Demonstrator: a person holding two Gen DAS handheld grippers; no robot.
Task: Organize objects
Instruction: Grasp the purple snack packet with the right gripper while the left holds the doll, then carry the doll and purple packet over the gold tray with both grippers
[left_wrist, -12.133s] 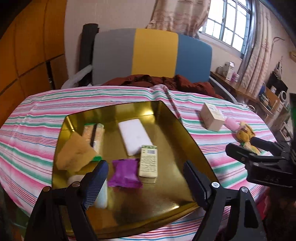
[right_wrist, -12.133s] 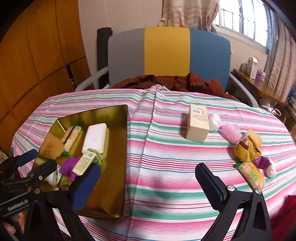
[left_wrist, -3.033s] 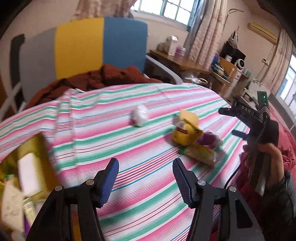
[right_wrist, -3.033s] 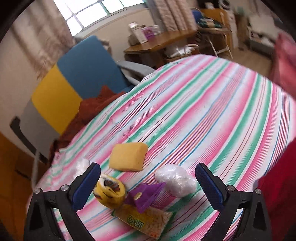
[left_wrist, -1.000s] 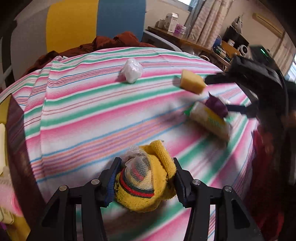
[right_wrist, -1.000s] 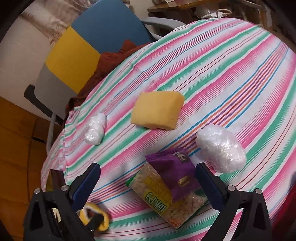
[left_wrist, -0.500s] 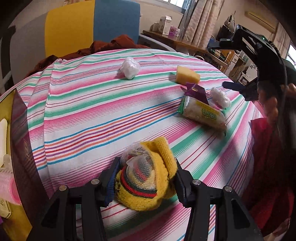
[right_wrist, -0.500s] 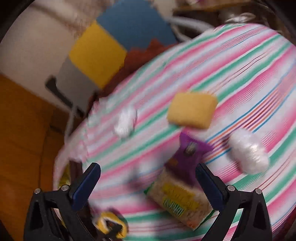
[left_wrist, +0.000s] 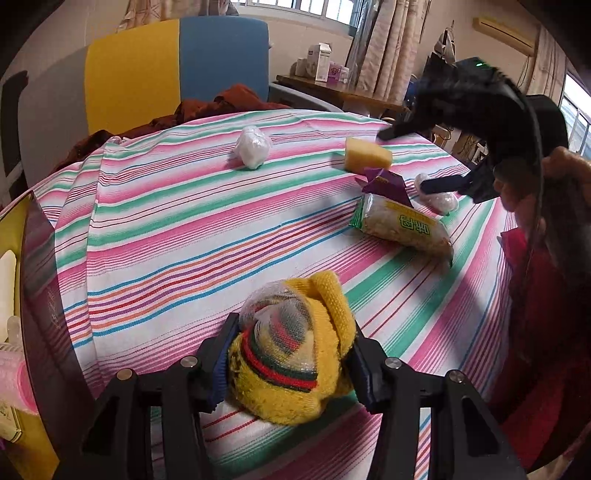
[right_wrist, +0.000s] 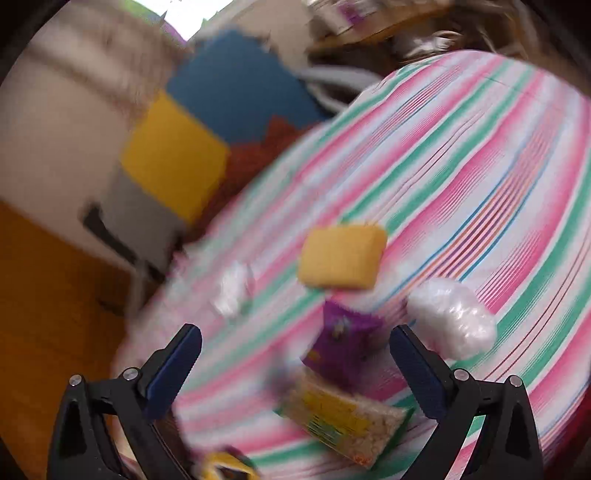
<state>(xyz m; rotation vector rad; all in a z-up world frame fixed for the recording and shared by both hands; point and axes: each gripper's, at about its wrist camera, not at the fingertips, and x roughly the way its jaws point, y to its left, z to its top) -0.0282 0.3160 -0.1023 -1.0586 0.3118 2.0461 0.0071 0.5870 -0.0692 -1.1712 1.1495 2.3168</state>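
The left hand-held gripper (left_wrist: 289, 363) is clamped on a yellow knitted toy (left_wrist: 291, 354) in clear wrap, held over the striped bench (left_wrist: 177, 236). The right hand-held gripper (right_wrist: 295, 363) stands wide, its jaws closing with nothing pressed between them; it hangs over a purple packet (right_wrist: 341, 341) lying on a snack bag (right_wrist: 343, 417). Nearby lie a yellow sponge (right_wrist: 341, 256) and two white wrapped bundles (right_wrist: 452, 317). At the left edge, the gold tray (left_wrist: 11, 229) holds a white bar (left_wrist: 7, 273) and a pink item (left_wrist: 13, 380).
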